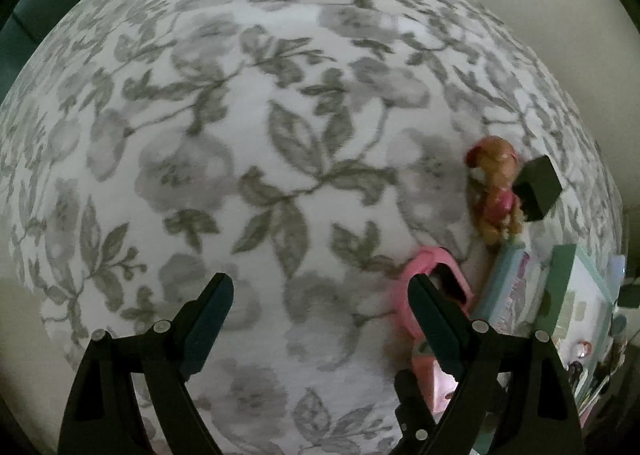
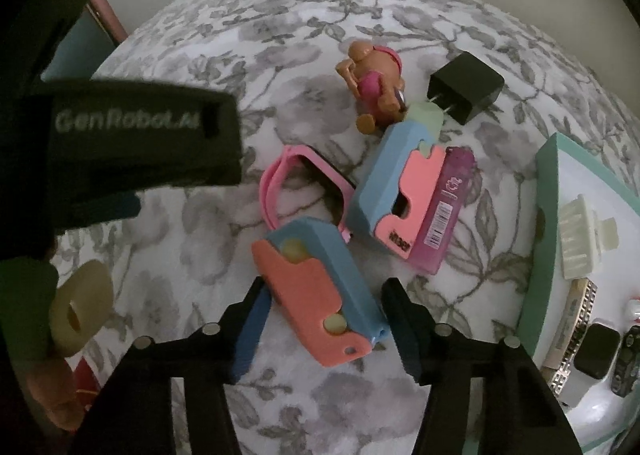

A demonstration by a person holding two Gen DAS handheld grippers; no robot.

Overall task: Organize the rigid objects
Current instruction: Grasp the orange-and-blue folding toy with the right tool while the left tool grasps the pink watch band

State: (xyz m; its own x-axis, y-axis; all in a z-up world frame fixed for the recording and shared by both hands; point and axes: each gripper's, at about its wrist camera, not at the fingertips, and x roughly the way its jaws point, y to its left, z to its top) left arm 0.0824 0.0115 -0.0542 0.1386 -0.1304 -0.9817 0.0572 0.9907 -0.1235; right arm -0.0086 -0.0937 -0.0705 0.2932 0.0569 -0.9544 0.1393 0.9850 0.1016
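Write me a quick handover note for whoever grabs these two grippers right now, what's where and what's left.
Left gripper: open, empty, over bare floral cloth.
Right gripper: open, straddling the near blue-and-salmon toy, not shut on it.
Loose on the cloth: second blue-and-salmon toy, purple lighter, pink band, dog figure, black charger.
Done: teal tray already holds several items.
Left: everything loose.

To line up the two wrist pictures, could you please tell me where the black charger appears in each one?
Left wrist: the charger sits at the right edge, mid-height, touching the right side of the toy dog in the image.
Right wrist: the charger is upper right of centre, prongs pointing lower left, just right of the toy dog.
Shared landmark: the pink watch, nearer the camera than the dog in both.
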